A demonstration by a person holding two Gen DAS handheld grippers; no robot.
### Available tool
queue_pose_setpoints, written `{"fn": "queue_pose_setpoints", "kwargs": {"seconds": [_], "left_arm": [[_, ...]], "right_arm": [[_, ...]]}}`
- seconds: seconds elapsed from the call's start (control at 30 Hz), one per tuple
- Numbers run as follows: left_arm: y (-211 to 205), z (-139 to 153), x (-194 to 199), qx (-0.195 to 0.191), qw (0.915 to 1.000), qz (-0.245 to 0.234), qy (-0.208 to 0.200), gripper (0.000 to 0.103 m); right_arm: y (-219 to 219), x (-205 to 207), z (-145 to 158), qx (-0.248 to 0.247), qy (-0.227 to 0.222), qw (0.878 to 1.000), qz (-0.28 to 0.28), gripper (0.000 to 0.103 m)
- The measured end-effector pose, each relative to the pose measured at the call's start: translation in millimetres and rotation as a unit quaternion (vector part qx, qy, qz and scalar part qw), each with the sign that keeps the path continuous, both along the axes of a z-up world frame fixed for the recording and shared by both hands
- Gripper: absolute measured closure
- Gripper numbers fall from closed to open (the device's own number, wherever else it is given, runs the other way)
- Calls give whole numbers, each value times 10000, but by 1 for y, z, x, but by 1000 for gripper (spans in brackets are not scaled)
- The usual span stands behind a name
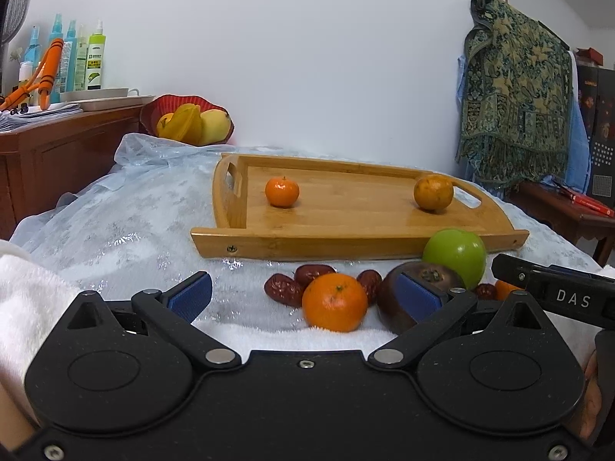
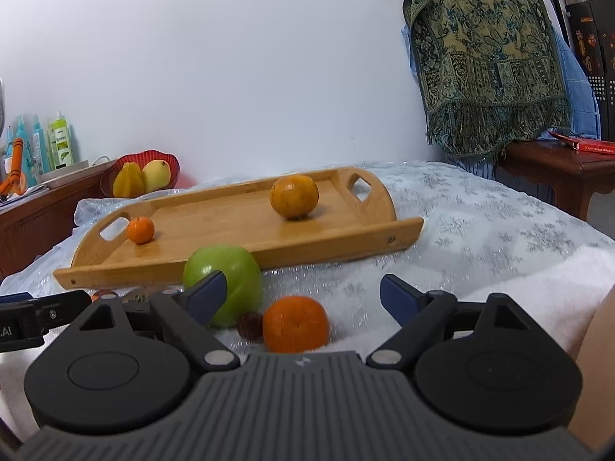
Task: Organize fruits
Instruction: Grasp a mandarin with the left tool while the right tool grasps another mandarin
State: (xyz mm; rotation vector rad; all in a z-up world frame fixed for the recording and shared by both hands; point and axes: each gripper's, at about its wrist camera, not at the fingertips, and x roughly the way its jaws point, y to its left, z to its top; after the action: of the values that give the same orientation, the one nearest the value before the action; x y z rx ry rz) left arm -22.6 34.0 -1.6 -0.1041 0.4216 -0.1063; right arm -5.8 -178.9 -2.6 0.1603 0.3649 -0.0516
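A wooden tray (image 1: 346, 226) (image 2: 215, 230) lies on the cloth-covered table and holds a small tangerine (image 1: 282, 191) (image 2: 140, 230) and a larger orange (image 1: 433, 192) (image 2: 294, 196). In front of it lie a green apple (image 1: 457, 255) (image 2: 234, 272), a dark brown fruit (image 1: 399, 307), several red dates (image 1: 284, 288) and loose tangerines. My left gripper (image 1: 305, 297) is open around one tangerine (image 1: 334, 301), not touching it. My right gripper (image 2: 303, 299) is open just above another tangerine (image 2: 296, 324).
A red bowl (image 1: 153, 111) (image 2: 111, 176) of yellow fruit stands at the back left. A wooden cabinet (image 1: 57, 150) with spray bottles is on the left. A patterned cloth (image 1: 515, 96) hangs at right above a low wooden table (image 2: 553, 169).
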Motion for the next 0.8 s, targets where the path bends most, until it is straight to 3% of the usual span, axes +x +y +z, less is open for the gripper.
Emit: {"fn": "queue_pose_setpoints", "kwargs": {"seconds": [0.17, 0.37, 0.6, 0.8], "left_arm": [[-2, -2, -3, -27, 9999, -114, 47, 6], [-5, -5, -3, -77, 9996, -230, 138, 22], [-4, -8, 2, -180, 9990, -260, 320, 49], [-4, -9, 5, -207, 9989, -224, 347, 57]], "right_arm": [[2, -6, -3, -59, 65, 10000, 22, 23], [4, -10, -6, -78, 136, 9999, 37, 38], [5, -12, -7, -133, 150, 9998, 81, 45], [7, -12, -8, -180, 151, 9997, 111, 51]]}}
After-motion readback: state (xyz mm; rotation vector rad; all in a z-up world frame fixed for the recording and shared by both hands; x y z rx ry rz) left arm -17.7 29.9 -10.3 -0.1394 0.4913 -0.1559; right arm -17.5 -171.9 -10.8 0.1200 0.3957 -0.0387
